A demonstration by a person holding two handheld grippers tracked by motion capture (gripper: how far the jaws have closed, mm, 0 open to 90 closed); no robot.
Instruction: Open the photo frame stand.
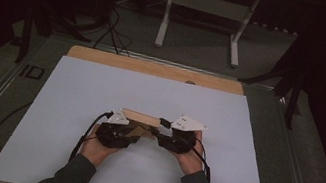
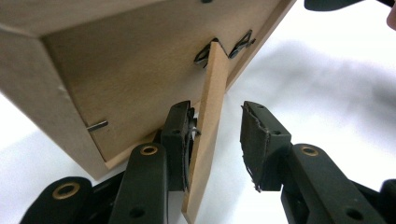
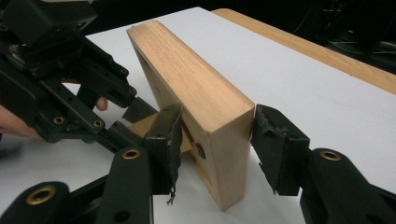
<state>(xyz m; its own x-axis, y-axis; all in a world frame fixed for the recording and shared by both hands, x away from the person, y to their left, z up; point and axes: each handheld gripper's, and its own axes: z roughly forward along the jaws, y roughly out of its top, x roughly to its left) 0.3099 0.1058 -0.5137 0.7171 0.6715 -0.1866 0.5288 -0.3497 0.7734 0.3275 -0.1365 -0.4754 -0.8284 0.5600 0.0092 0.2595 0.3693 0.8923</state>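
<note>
Up close, the left gripper (image 2: 217, 135) stands parted around the frame's thin stand (image 2: 209, 121), one pad touching, while the right gripper (image 3: 217, 142) brackets the wooden frame (image 3: 196, 88), its far pad touching the frame's corner.

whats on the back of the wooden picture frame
On the back of the wooden picture frame sit a thin fold-out stand, its metal hinge clips and a small metal tab. The frame's front faces away, unseen.

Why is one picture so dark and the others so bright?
High view: dim room, black edges, only the white sheet lit. Left gripper view: sheet glares white; wooden frame up close, slightly soft. Right gripper view: frame sharp, background dark.
</note>
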